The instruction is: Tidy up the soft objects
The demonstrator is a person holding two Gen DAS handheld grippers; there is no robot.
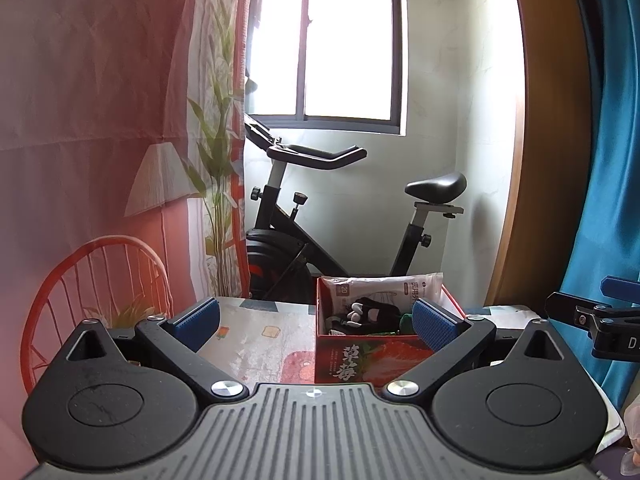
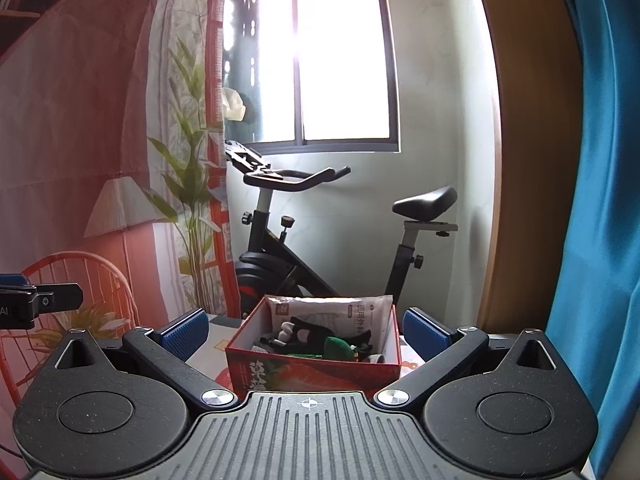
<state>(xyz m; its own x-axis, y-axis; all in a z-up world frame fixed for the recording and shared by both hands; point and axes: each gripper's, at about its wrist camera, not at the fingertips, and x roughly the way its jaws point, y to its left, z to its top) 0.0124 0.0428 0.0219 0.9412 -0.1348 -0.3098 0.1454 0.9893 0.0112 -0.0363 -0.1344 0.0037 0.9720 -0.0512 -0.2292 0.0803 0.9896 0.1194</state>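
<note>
A red strawberry-print box (image 1: 360,358) (image 2: 316,372) stands on the patterned table (image 1: 256,340). Inside it lean a white mask packet (image 1: 384,290) (image 2: 332,310), a black-and-white soft toy (image 1: 368,314) (image 2: 298,332) and a green soft item (image 2: 338,346). My left gripper (image 1: 316,322) is open with nothing between its blue pads, hovering just before the box's left side. My right gripper (image 2: 306,332) is open too, its fingers spread on either side of the box. Each gripper shows at the other view's edge.
A black exercise bike (image 1: 320,216) stands behind the table under a bright window (image 1: 344,40). A printed pink backdrop with a red chair (image 1: 96,292) hangs at left. A blue curtain (image 2: 600,200) and wooden frame are at right.
</note>
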